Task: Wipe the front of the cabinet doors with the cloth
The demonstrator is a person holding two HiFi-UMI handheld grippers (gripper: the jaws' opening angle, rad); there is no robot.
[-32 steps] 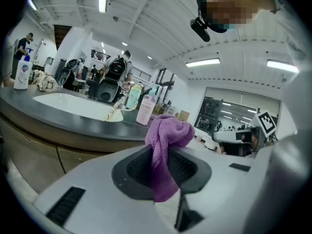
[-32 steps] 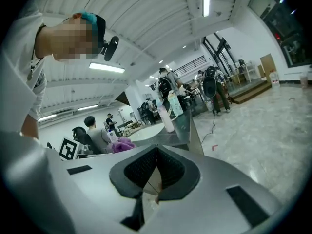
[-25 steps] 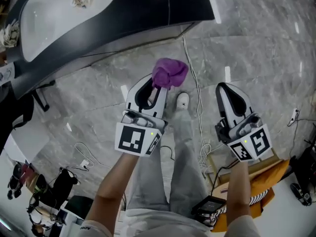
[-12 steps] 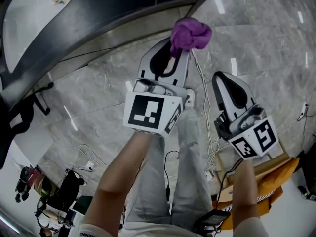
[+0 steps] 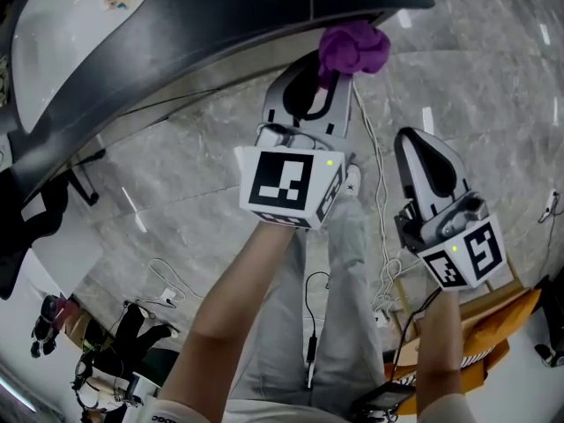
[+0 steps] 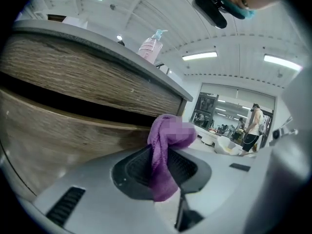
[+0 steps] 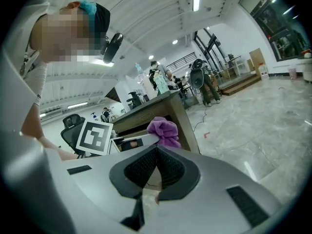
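My left gripper [image 5: 328, 82] is shut on a bunched purple cloth [image 5: 353, 48], which sticks out past its tips close to the dark counter edge [image 5: 264, 25]. In the left gripper view the purple cloth [image 6: 165, 155] hangs between the jaws, right next to the wood-grain cabinet front [image 6: 63, 111]; contact cannot be made out. My right gripper [image 5: 423, 164] hangs lower right, over the floor, shut with nothing between its jaws. From the right gripper view the cloth [image 7: 164, 128] and the cabinet [image 7: 161, 116] lie ahead.
A white cable [image 5: 381, 236] trails over the grey marble floor [image 5: 203, 192]. An orange bag [image 5: 493, 324] lies at lower right. A pump bottle [image 6: 152, 44] stands on the counter top. The person's legs and white shoe [image 5: 351, 181] are below the grippers.
My left gripper has carried the cloth up and to the right, nearer the counter edge and cabinet. The right gripper has shifted only slightly.
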